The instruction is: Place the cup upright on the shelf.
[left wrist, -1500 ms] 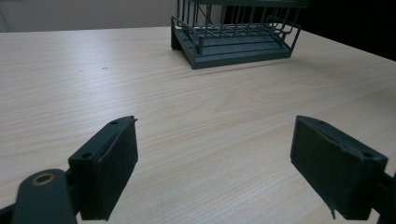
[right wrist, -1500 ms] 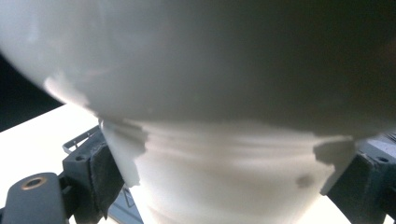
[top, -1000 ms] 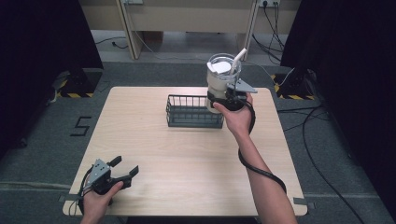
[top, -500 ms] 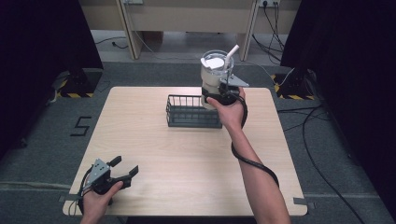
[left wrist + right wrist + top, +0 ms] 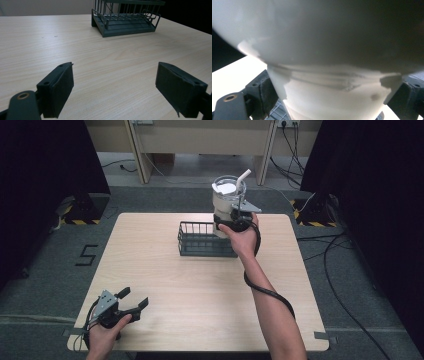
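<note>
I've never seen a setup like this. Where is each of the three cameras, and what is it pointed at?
High view: above the person's side, facing forward and down at the table; both forearms enter from below.
Left gripper view: riding the left gripper, low over the table, facing the wire basket between open jaws.
Right gripper view: riding the right gripper, close against the white tumbler it clamps.
Shared: the basket and tumbler show from above too.

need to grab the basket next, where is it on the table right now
In the high view the wire basket sits at the table's far middle, just left of the white tumbler held in the right gripper.
</note>
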